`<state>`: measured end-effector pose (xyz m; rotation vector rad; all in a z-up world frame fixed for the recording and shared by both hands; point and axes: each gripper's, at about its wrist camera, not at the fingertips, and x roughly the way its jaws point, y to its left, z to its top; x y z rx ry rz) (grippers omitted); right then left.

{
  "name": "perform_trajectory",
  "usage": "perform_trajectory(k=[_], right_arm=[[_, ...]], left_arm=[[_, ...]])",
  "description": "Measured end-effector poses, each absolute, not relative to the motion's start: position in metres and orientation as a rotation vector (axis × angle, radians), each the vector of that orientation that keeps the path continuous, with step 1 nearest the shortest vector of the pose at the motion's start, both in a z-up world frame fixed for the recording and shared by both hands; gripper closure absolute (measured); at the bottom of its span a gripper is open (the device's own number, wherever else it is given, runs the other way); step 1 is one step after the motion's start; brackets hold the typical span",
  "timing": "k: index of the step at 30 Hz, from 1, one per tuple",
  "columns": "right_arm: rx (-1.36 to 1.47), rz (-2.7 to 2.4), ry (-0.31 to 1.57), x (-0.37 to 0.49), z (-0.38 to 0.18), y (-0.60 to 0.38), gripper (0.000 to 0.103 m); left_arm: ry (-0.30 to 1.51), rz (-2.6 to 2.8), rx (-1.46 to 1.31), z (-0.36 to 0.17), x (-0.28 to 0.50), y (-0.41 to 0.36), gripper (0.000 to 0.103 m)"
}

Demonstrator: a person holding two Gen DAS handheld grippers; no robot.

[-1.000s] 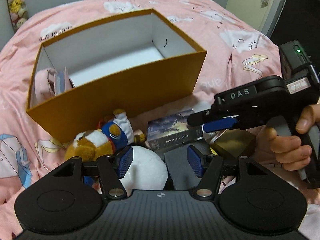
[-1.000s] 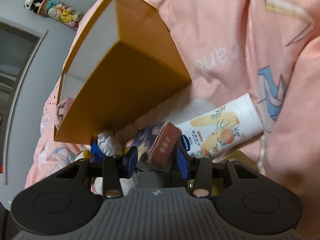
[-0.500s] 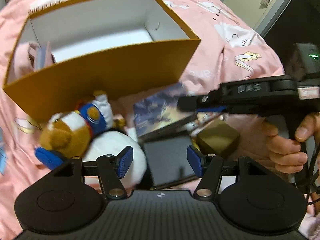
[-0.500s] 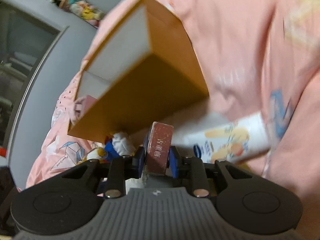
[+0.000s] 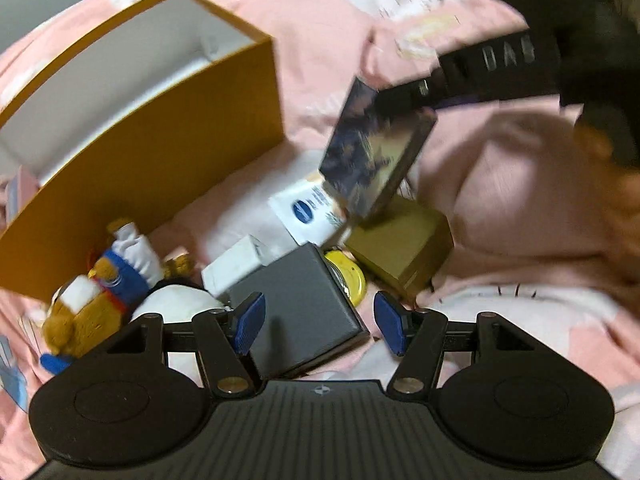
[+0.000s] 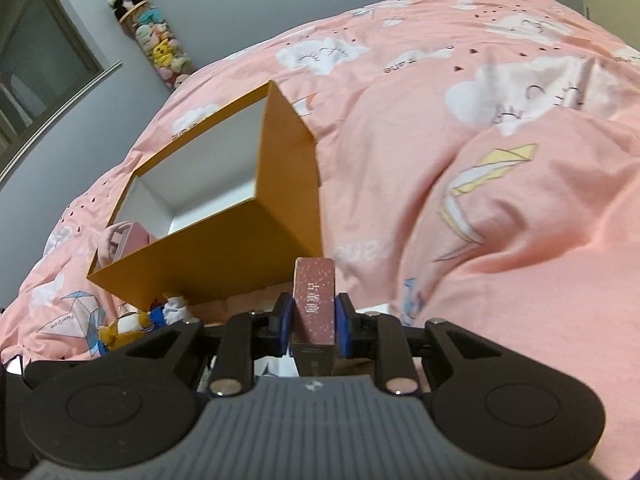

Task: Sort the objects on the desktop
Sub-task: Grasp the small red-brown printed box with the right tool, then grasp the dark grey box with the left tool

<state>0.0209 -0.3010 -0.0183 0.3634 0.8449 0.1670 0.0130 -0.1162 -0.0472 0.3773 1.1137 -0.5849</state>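
My right gripper (image 6: 313, 330) is shut on a photo-card box (image 6: 314, 306), held on edge above the pile; the same box (image 5: 374, 148) hangs tilted in the left wrist view. My left gripper (image 5: 316, 322) is open and empty, low over a dark grey box (image 5: 298, 300). An open orange box (image 5: 160, 148) with a white inside stands on the pink bed to the left; it also shows in the right wrist view (image 6: 224, 256). A plush toy (image 5: 104, 292), a lotion tube (image 5: 308, 208), an olive box (image 5: 400, 240), a white box (image 5: 236, 264) and a yellow lid (image 5: 348, 276) lie in front of it.
A pink item (image 6: 124, 240) sits in the orange box's left end. The pink quilt (image 6: 480, 160) rises in folds to the right. A column of plush toys (image 6: 152, 36) stands against the far wall by a window (image 6: 36, 60).
My right gripper closed on the photo-card box and lifted it up off the pile, uncovering the lotion tube. My left gripper shifted right over the dark grey box.
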Motion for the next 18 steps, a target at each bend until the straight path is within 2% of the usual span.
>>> perform_trajectory(k=[12, 18], right_arm=[[0.340, 0.147, 0.842, 0.010, -0.029, -0.303, 0.079], [0.358, 0.190, 0.875, 0.020, -0.039, -0.299, 0.077]], left_arm=[[1.048, -0.491, 0.730, -0.084, -0.014, -0.166, 0.032], [0.958, -0.454, 0.825, -0.079, -0.026, -0.170, 0.032]])
